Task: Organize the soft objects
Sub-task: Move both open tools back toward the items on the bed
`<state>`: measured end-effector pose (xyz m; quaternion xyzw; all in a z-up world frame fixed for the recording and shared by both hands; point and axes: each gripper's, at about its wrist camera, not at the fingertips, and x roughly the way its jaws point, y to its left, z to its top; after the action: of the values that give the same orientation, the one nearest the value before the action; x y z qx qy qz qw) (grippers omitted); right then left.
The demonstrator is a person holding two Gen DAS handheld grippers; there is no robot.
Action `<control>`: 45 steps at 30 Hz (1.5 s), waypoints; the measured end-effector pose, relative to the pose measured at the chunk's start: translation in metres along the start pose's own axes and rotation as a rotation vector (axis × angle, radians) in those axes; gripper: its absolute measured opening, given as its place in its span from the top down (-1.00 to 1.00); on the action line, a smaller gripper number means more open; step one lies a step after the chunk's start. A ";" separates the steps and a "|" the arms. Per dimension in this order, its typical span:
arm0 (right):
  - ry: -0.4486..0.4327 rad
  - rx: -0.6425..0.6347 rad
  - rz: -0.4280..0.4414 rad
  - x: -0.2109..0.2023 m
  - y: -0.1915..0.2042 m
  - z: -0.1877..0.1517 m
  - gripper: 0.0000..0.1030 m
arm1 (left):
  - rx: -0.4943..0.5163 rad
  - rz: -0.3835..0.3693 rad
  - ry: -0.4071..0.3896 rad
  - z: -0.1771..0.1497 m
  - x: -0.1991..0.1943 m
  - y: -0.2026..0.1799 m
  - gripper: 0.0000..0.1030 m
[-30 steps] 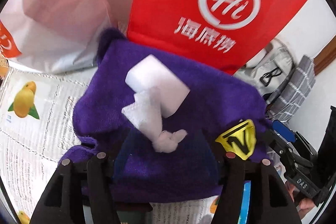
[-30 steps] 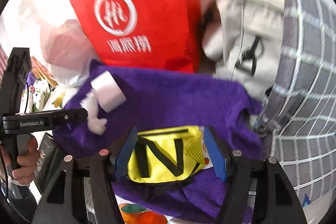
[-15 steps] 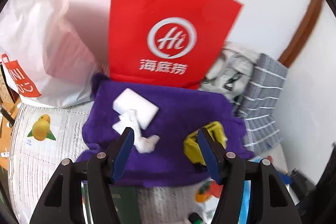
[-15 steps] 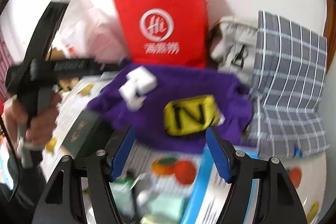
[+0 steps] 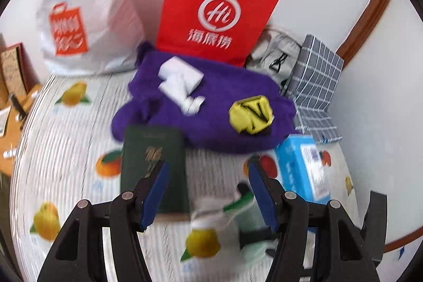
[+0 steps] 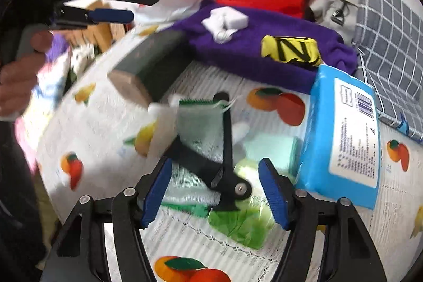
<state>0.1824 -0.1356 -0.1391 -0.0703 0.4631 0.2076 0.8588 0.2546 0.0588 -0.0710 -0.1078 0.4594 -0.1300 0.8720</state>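
Reach the right gripper (image 6: 215, 192), empty with jaws closing, low over the soft pale green cloth (image 6: 197, 128) on the fruit-print tablecloth (image 6: 87, 123). Pinch gently. Left gripper (image 5: 207, 192): spread, empty.

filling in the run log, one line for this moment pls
left gripper: open, empty | right gripper: closing, nothing gripped | purple towel: holds white tissue pack, yellow pouch

Bright, even daylight; soft shadows, motion blur throughout, heavy fisheye bending at edges.
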 end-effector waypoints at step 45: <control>-0.118 0.096 -0.006 -0.045 -0.009 -0.030 0.93 | -0.017 -0.025 0.103 -0.112 0.014 0.013 -0.17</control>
<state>0.1414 -0.1667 -0.1192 -0.0182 0.4209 0.1863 0.8876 0.1715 0.0591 -0.1477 -0.1142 0.5033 -0.1421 0.8447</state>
